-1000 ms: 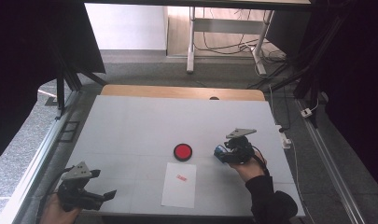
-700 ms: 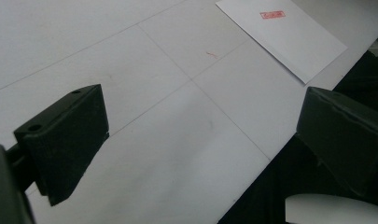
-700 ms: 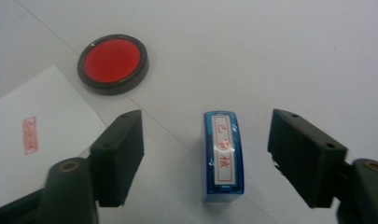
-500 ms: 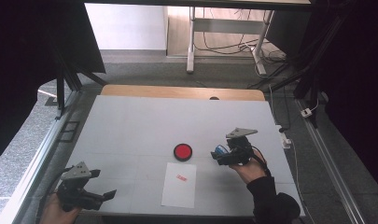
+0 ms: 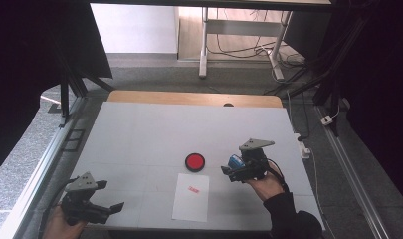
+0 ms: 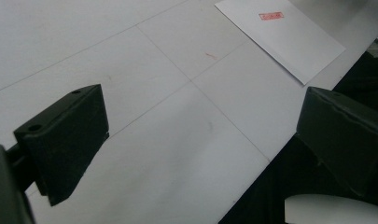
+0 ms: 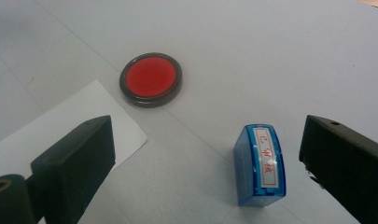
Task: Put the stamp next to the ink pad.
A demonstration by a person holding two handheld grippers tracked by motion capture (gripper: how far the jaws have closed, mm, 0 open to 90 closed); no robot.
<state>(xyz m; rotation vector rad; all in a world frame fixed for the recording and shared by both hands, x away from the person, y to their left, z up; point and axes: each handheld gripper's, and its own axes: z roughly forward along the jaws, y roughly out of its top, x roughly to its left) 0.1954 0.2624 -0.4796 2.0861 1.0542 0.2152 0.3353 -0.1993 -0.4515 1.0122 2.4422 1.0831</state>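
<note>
the right gripper [image 7: 203, 168] has its two black fingers [image 7: 79, 158] spread wide apart above the pale bench [image 7: 270, 51]. between them, nearer the right-hand one, a blue stamp [image 7: 261, 165] lies on the bench with its red-lettered label facing up, touched by neither. beyond it sits a round red ink pad [image 7: 150, 79], just past the corner of a white paper sheet [image 7: 60, 121].

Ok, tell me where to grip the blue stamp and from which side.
Grip the stamp across its two long blue sides, coming down from above. It lies flat on the table, label up, between the open jaws of the right gripper; the long sides look parallel and narrow enough to span. The ends are a longer reach.
</note>
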